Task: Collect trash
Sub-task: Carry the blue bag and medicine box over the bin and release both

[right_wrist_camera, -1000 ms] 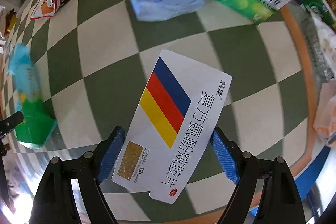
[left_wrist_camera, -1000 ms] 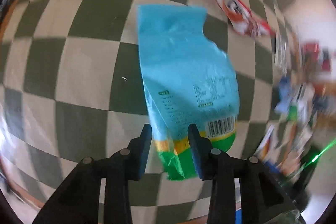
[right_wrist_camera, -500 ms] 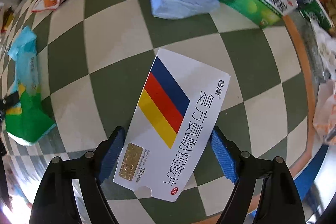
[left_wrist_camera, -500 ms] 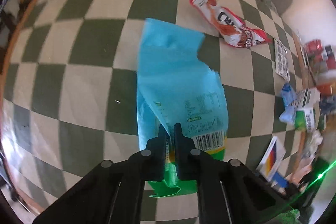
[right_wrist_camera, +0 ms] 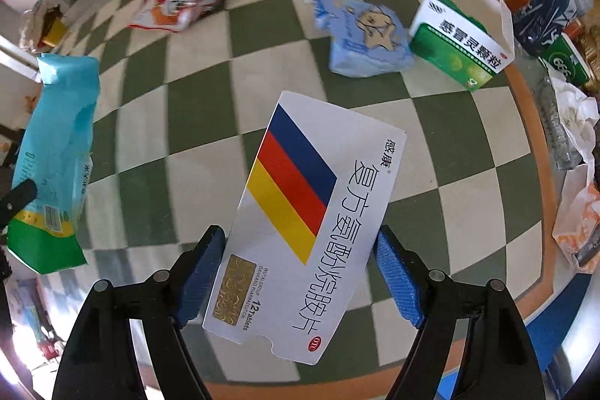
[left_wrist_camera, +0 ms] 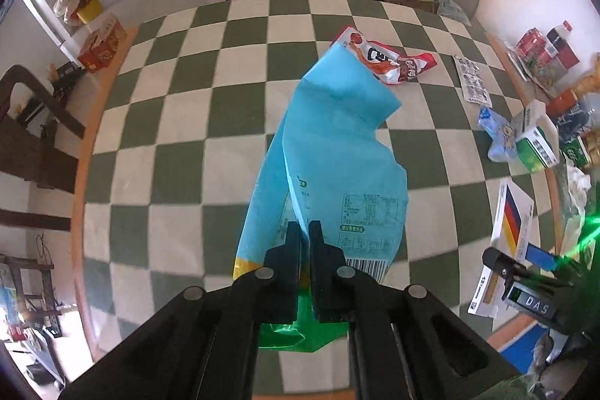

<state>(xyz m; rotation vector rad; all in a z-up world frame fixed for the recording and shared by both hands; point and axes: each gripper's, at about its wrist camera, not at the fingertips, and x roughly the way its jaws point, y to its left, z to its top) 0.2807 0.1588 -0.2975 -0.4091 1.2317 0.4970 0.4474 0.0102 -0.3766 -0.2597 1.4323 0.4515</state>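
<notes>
While raised above the green-and-white checkered worktop [left_wrist_camera: 180,122], the crinkled blue-and-green plastic snack bag [left_wrist_camera: 337,152] hangs pinched in the left gripper [left_wrist_camera: 304,231]; beside it, the right gripper [right_wrist_camera: 300,250] clamps a flat white striped medicine carton [right_wrist_camera: 311,212].

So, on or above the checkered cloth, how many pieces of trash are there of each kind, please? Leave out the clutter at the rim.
Cardboard boxes: 2 (white striped box, green-white box)
Soft bags and packs: 3 (blue-green bag, red snack bag, light blue pack)
Flat printed sheet: 1
Total: 6
</notes>
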